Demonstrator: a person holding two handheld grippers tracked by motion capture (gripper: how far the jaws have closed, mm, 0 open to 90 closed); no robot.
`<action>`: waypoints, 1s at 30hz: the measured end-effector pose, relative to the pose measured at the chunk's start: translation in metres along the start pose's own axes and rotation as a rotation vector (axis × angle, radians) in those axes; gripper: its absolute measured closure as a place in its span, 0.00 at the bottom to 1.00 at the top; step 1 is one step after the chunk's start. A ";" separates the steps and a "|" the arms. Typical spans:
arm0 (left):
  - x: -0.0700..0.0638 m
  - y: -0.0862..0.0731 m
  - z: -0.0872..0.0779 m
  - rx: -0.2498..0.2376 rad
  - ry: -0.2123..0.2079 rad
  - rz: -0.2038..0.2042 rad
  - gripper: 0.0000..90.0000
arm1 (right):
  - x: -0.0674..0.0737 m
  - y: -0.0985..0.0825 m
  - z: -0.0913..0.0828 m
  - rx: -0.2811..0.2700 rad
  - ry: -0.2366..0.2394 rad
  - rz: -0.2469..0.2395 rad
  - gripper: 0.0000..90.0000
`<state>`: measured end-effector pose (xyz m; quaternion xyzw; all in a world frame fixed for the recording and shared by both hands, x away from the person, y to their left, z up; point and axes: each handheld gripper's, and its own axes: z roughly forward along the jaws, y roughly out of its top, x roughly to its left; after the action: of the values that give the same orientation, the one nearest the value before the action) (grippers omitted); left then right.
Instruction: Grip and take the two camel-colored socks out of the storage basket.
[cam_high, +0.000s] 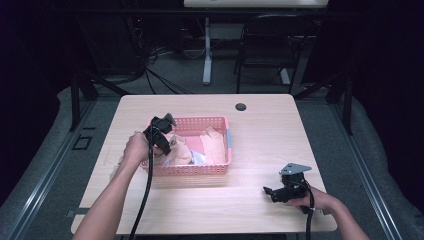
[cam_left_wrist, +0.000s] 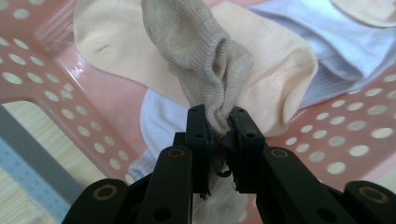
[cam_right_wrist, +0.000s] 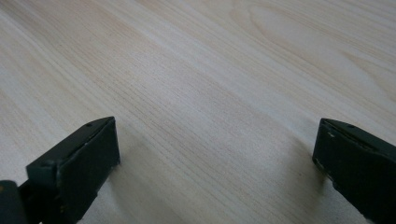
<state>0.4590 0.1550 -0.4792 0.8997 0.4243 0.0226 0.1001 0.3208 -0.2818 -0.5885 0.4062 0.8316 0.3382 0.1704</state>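
A pink perforated basket (cam_high: 200, 120) stands at the middle of the light wooden table (cam_high: 260, 145) and holds several socks. My left gripper (cam_high: 167, 146) reaches down into the basket's left end. In the left gripper view it (cam_left_wrist: 218, 119) is shut on a tan ribbed sock (cam_left_wrist: 196, 56), whose bunched fabric rises from between the jaws. Under it lie a cream sock (cam_left_wrist: 116, 42) and a white one (cam_left_wrist: 327, 42). My right gripper (cam_high: 268, 192) rests low over the table's front right; its jaws (cam_right_wrist: 215, 149) stand wide open over bare wood.
A pale cloth (cam_high: 118, 162) lies on the table just left of the basket. A round cable hole (cam_high: 241, 106) sits near the far edge. Beyond the table are a dark chair (cam_high: 270, 45) and a desk leg (cam_high: 207, 55).
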 end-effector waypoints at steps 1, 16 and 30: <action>0.000 0.000 -0.002 -0.004 0.004 0.002 0.88 | 0.000 0.000 0.000 -0.002 0.000 -0.001 0.00; 0.004 0.002 -0.037 -0.045 0.007 0.019 0.88 | 0.000 0.000 0.000 0.000 0.002 0.000 0.00; -0.002 0.011 -0.081 -0.087 0.047 0.043 0.88 | 0.000 0.000 0.000 -0.003 0.005 0.002 0.00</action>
<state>0.4558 0.1594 -0.3980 0.9027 0.4056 0.0643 0.1286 0.3211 -0.2816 -0.5888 0.4059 0.8312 0.3406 0.1684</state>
